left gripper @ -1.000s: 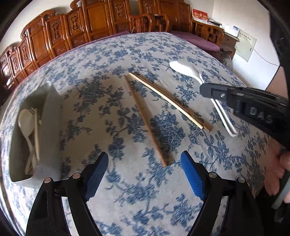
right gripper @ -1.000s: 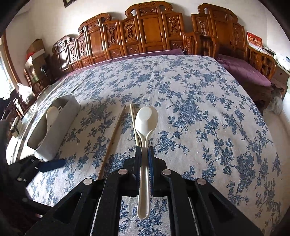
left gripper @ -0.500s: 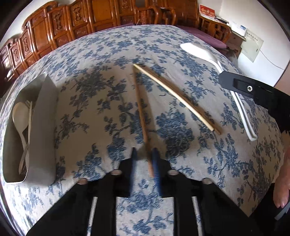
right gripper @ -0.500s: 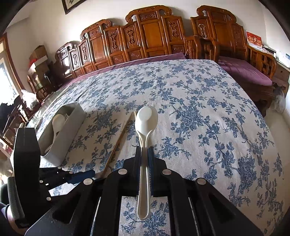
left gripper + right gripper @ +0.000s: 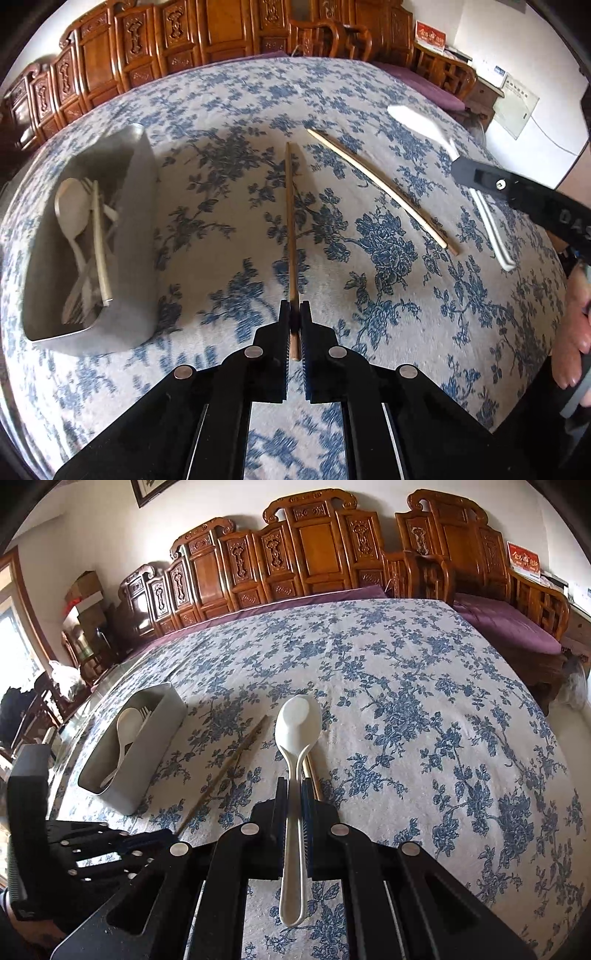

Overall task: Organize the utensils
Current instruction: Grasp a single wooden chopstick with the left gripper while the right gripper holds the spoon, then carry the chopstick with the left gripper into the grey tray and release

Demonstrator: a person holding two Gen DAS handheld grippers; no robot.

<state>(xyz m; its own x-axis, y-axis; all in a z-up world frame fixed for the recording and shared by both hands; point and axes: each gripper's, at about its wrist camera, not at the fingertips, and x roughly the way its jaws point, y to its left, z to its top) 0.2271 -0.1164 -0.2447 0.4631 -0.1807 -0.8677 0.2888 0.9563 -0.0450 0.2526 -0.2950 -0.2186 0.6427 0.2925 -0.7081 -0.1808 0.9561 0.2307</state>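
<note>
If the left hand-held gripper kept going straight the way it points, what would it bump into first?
Probably the flowered tablecloth. The left hand-held gripper is shut on a chopstick that sticks out ahead, so the far tip likely touches first. The grey bin sits off to one side, out of that line.

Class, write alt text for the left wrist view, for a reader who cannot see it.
The left gripper is shut on the near end of a wooden chopstick pointing away over a blue-flowered tablecloth. A grey bin at left holds a white spoon and other utensils; a second chopstick lies at right, beside the right gripper holding a white spoon.
</note>
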